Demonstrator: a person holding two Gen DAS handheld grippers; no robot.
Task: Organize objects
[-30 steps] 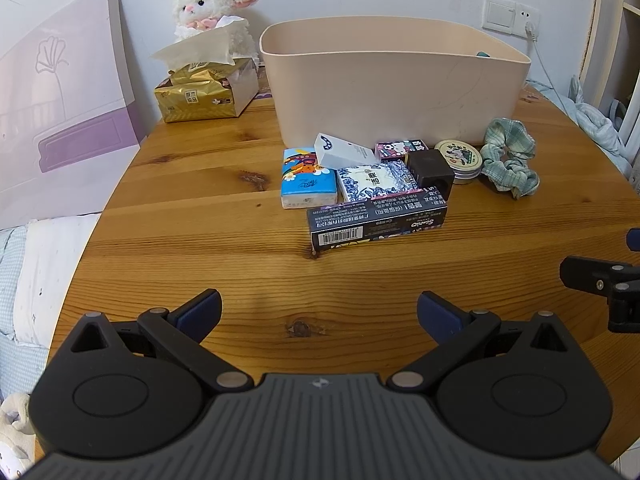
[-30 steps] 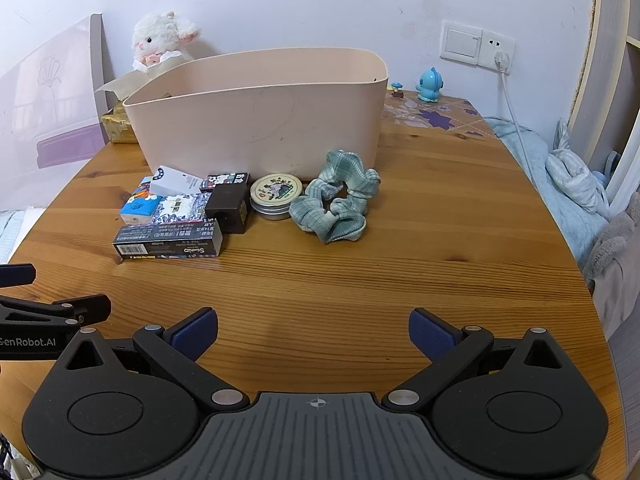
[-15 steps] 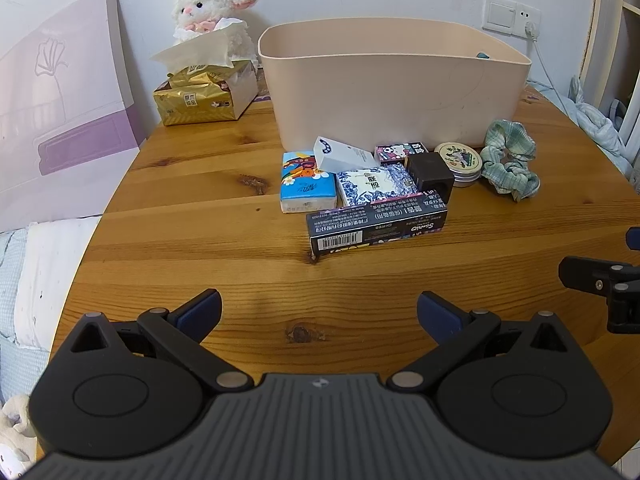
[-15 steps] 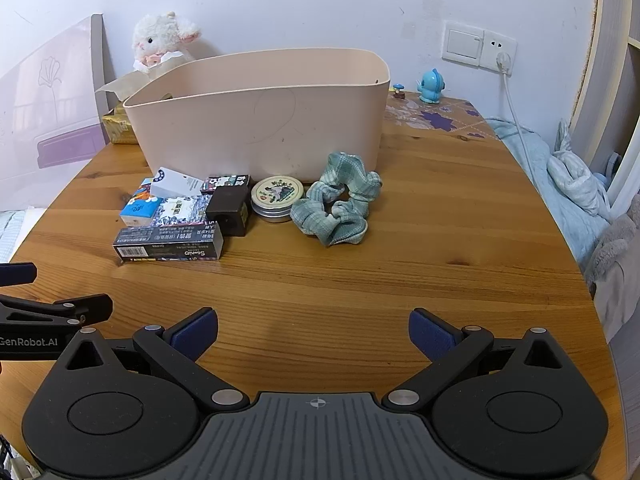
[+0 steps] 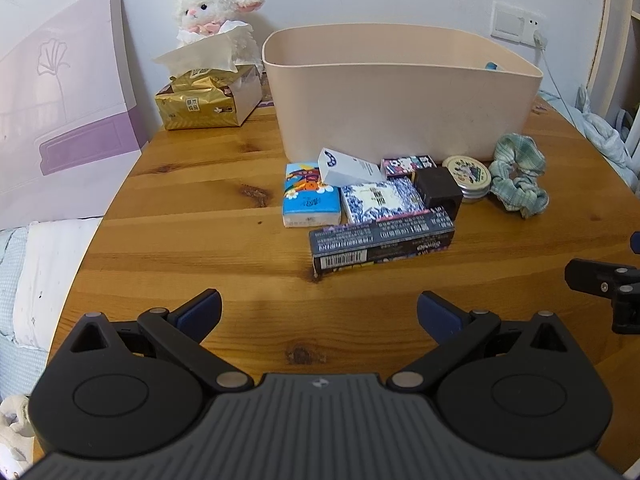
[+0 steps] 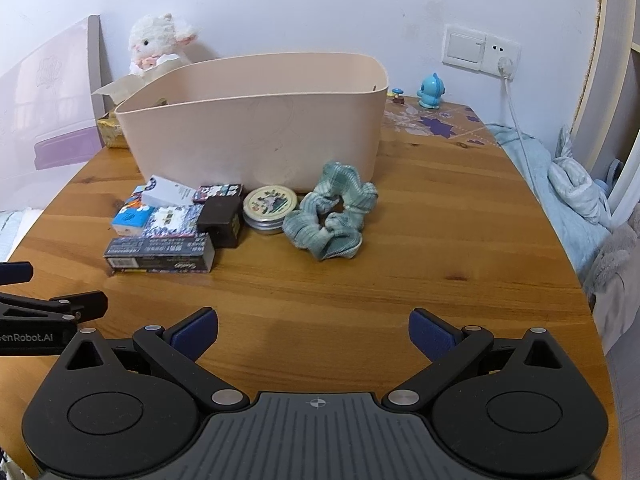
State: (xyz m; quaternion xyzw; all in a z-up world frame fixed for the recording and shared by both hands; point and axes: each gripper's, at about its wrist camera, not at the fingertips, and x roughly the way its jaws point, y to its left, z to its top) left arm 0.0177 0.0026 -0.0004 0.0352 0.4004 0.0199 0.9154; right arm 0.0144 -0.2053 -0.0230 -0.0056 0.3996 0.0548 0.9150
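Both sets of fingers spread wide, holding nothing: left gripper and right gripper hover over bare wood at the near edge of the round wooden table.

Landmark: big beige plastic tub, mid-table. All the loose items sit tight against its near wall, well apart from my fingers:
- long black carton with barcode, nearest to me, blocks the way to the packs behind it
- blue cartoon tissue pack and blue-white patterned pack, side by side behind the carton
- small white box, tilted, resting on those packs
- small pink-black printed box, right at the tub wall
- dark brown cube, touching the carton's right end
- round metal tin with illustrated lid, just beside the cube
- green plaid fabric scrunchie, right of the tin, touching it

Left of the tub: gold tissue box, white plush lamb behind it. Small blue figurine behind the tub's right end, by the wall.

Tub interior mostly hidden by its wall; can't tell the contents. Carton text unreadable.
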